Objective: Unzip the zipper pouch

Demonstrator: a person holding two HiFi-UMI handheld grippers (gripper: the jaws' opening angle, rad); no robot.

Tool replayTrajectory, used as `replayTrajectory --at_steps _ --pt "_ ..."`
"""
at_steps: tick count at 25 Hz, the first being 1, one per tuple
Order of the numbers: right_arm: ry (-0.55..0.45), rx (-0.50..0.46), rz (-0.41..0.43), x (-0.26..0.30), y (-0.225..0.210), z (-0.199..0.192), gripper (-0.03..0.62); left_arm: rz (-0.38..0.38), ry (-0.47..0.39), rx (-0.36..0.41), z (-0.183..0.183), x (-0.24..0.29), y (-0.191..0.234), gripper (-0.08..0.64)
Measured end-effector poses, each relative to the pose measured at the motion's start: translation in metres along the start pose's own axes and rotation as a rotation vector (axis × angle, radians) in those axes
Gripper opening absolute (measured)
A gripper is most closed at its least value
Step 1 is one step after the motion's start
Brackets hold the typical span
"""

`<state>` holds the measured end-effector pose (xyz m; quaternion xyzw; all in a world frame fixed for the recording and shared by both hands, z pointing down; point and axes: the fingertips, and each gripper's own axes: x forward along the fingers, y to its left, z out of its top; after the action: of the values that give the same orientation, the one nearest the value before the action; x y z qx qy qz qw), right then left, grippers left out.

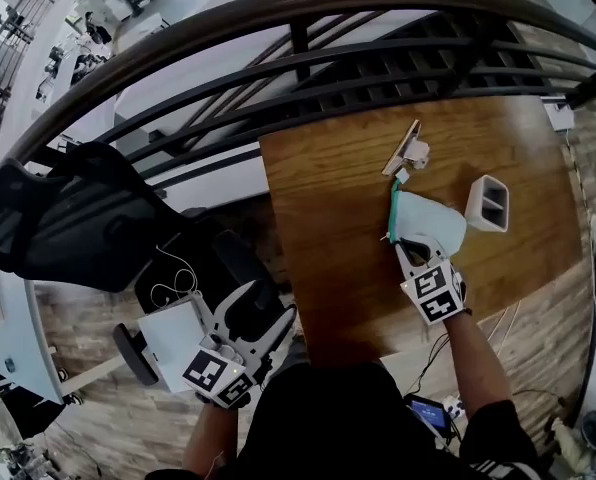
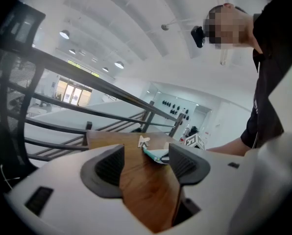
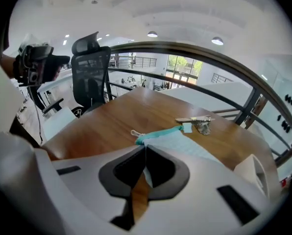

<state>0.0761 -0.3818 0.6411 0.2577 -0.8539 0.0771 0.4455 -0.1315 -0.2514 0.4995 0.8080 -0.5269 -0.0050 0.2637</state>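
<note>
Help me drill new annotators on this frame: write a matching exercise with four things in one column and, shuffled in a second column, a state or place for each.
1. left gripper
2. right gripper
3. white fabric zipper pouch with teal zip edge
4. white rectangular two-slot box

a. stands free on the brown wooden table, right of the pouch in the head view
b. jaws apart, holding nothing
c. jaws shut on fabric
d. pinched at its near edge

Pairs: 1-b, 2-c, 3-d, 4-a

wooden table [image 1: 328, 268], black mesh office chair [image 1: 68, 218] beside it, dark curved railing [image 1: 298, 28] behind, white two-slot holder [image 1: 490, 203], small metal clip [image 1: 408, 153]
</note>
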Motion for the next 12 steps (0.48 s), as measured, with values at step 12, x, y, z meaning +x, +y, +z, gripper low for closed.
replayTrajectory --at_steps 12 --pt "-0.153 0.033 -0.049 -0.076 0.037 0.032 0.002 -0.292 0.068 0.089 -0.006 0.049 -0.058 0.25"
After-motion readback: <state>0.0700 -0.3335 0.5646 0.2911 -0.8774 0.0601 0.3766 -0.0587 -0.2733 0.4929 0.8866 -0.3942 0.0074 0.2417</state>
